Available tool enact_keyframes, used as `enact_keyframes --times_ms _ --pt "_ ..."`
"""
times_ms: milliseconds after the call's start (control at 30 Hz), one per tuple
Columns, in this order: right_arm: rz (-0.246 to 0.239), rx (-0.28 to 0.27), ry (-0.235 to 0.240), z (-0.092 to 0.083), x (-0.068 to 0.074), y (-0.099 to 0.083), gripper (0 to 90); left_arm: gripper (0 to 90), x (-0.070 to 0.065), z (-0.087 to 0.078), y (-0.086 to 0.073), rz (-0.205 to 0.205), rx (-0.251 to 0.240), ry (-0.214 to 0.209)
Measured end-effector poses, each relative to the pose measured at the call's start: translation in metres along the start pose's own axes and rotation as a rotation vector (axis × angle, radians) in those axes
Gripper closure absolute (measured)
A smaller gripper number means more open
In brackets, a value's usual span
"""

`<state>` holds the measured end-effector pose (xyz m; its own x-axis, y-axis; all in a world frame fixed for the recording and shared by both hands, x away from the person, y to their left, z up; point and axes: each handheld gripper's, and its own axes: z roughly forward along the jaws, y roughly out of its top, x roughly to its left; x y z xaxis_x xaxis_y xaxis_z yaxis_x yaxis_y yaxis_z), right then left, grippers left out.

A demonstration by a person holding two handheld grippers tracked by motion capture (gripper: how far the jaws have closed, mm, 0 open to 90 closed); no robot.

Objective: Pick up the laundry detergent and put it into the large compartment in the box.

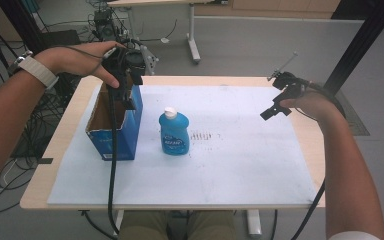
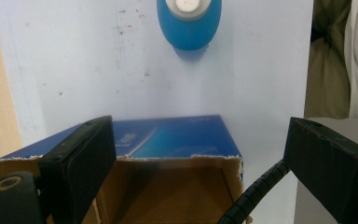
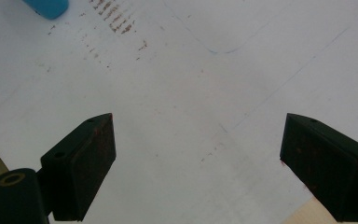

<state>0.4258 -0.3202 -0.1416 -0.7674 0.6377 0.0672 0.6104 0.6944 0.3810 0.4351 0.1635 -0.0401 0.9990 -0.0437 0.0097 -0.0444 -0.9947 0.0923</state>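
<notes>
Two grippers, both empty. Left gripper (image 1: pixel 128 82) hovers over open blue box (image 1: pixel 117 127), jaws spread; right gripper (image 1: pixel 279 105) jaws apart above white mat (image 1: pixel 240 165). Blue bottle (image 1: pixel 174 132) upright just right of box. Advice: centre jaws on bottle body, close squarely, lift vertically.

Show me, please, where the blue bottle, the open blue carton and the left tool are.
blue bottle (image 1: pixel 174 134): high view, on its label.
open blue carton (image 1: pixel 128 131): high view, on its blue side wall.
left tool (image 2: pixel 198 158): left gripper view, midway between its two open jaws.
</notes>
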Motion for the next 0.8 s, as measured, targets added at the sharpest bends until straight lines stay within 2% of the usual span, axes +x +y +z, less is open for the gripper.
enact_keyframes --times_ms 567,800 --pt "-0.002 -0.004 0.0 0.001 -0.001 -0.002 10.6 6.6 -0.001 0.004 0.011 0.015 -0.001 0.011" --pt "-0.007 -0.004 0.001 0.003 -0.002 0.001 10.6 6.7 0.002 0.002 0.018 0.027 -0.004 0.001"
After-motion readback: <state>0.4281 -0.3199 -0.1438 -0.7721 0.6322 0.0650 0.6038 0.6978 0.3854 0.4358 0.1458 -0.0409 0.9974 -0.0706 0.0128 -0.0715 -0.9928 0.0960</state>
